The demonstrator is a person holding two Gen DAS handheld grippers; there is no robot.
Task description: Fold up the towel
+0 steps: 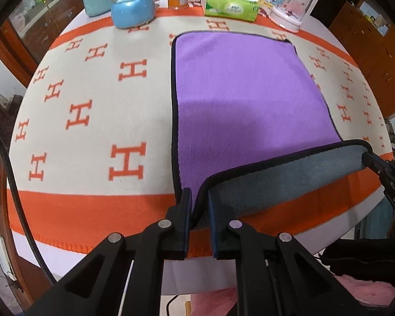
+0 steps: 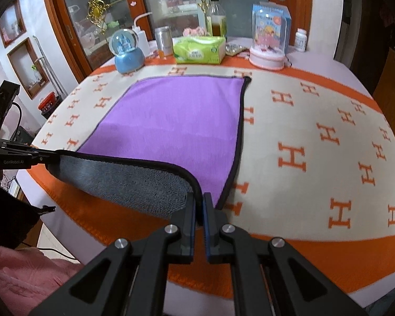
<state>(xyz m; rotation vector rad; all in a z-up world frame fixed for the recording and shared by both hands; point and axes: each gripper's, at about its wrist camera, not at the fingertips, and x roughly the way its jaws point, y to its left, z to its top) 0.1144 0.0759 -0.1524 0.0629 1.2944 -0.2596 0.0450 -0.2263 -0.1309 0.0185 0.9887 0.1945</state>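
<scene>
Right wrist: towel (image 2: 171, 121) corner hidden between fingers (image 2: 188, 210).

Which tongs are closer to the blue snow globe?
Left. The left tongs pinch the towel corner on the snow globe side; the right tongs pinch the opposite near corner, farther away.
</scene>
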